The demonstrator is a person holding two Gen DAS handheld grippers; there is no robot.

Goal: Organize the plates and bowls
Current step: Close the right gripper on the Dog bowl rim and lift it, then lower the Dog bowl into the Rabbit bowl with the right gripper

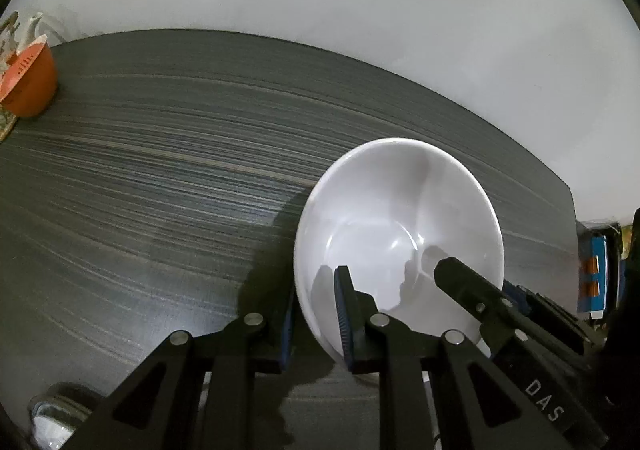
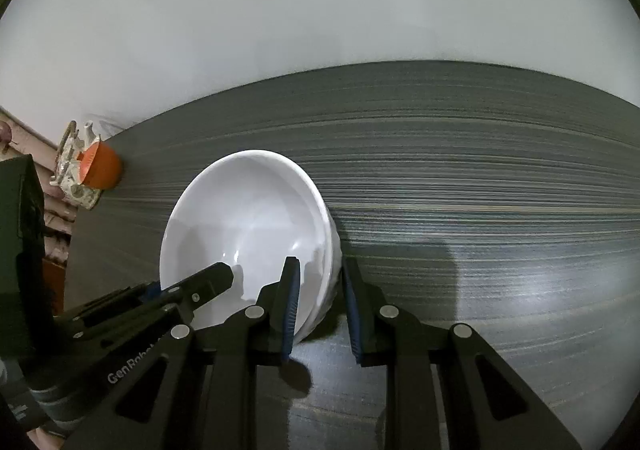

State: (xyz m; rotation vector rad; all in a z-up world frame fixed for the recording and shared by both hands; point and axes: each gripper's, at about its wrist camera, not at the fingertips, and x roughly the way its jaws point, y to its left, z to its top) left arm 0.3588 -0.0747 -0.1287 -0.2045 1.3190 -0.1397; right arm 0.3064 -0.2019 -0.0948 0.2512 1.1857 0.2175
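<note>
We've got both grippers – left [image 1: 316,314] and right [image 2: 320,310] – clamped on opposite rims of the white bowl [image 1: 400,210] on the dark table [image 1: 160,170], so grasp's done – next: lift level w/ even squeeze.

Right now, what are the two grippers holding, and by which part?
Both hold the white bowl by its rim: the left gripper on one side, the right gripper on the opposite side, each with one finger inside.
</note>
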